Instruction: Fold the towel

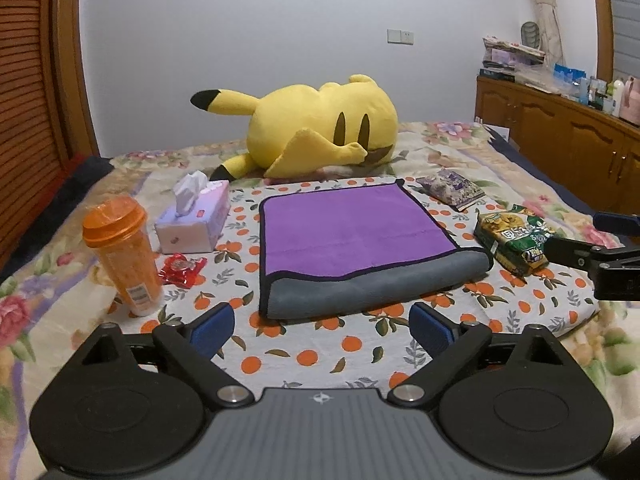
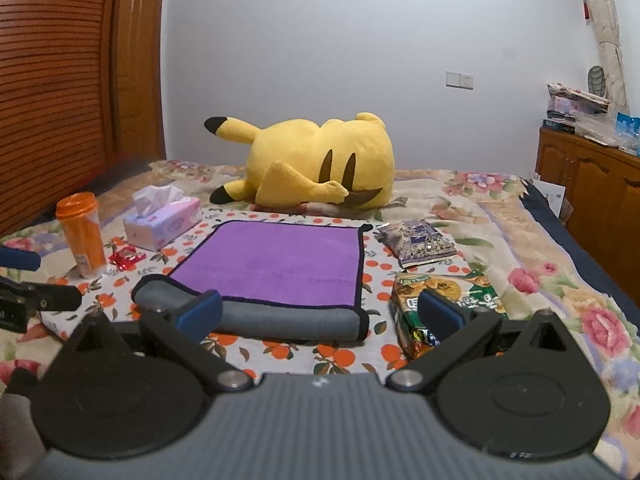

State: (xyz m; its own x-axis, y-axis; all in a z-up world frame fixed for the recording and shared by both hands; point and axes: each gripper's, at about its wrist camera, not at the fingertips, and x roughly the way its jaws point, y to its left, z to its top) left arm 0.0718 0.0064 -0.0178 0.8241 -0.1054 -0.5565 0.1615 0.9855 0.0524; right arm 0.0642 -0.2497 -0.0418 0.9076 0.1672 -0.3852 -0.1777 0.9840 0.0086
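The towel (image 1: 352, 236), purple on top and grey underneath with a dark hem, lies folded on the orange-print cloth (image 1: 304, 356) on the bed; its grey fold faces me. It also shows in the right wrist view (image 2: 280, 264). My left gripper (image 1: 320, 326) is open and empty, just in front of the towel's near grey edge. My right gripper (image 2: 320, 316) is open and empty, over the towel's near right corner; its left pad (image 2: 200, 314) overlaps the grey fold in the view. The right gripper shows at the right edge of the left wrist view (image 1: 600, 256).
An orange bottle (image 1: 124, 252), a tissue box (image 1: 196, 216) and a red wrapper (image 1: 182, 270) lie left of the towel. A green snack bag (image 1: 516, 240) and a purple packet (image 1: 450, 190) lie right. A yellow plush (image 1: 320, 128) lies behind. A wooden cabinet (image 1: 560, 136) stands at right.
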